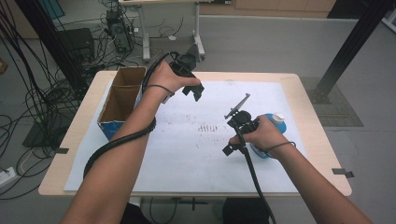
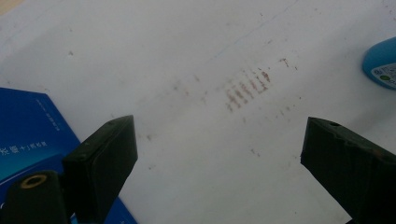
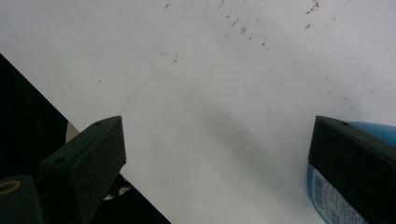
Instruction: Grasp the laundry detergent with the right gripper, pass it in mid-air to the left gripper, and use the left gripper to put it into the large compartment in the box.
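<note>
1. A white sheet (image 1: 187, 154) covers the wooden worktop (image 1: 317, 154).
2. Left tool (image 1: 194, 91) hovers, jaws apart, empty, beside a cardboard box (image 1: 121, 100).
3. Right tool (image 1: 227, 149), jaws apart, is just beside what looks like a blue bottle (image 1: 276, 123).

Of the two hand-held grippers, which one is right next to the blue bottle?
The right hand-held gripper: the blue bottle lies just behind the hand holding it. The left hand-held gripper hovers farther off, near the cardboard box.
</note>
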`<state>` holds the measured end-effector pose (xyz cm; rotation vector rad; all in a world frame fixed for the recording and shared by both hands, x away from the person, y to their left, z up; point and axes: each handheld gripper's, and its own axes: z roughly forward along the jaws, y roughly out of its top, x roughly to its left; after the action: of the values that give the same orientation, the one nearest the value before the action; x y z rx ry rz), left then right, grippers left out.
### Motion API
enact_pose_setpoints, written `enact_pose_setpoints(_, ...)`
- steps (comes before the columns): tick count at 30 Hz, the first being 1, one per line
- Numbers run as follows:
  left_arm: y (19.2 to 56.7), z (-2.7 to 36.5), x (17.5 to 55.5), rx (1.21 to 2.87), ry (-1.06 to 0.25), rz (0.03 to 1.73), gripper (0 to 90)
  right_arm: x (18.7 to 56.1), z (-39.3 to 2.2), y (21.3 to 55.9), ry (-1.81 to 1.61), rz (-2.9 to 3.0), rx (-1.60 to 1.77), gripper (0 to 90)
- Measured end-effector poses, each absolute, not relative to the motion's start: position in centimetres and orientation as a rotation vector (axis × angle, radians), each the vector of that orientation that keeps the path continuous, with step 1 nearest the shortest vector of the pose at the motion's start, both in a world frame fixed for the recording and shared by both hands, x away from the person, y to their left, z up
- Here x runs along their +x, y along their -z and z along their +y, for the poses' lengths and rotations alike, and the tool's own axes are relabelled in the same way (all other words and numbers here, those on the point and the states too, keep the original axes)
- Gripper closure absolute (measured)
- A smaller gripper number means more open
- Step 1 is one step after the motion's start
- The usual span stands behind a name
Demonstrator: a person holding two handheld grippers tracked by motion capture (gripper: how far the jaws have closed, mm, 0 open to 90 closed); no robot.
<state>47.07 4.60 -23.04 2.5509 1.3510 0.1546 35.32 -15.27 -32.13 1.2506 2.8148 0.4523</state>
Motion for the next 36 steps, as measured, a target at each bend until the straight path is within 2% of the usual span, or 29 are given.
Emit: enact_pose_setpoints(36,23.6,5.0,46.5,2.549,-0.147,1.369,11.2,33.3,-17.0,31.9,-0.485,2.805,1.273,3.9)
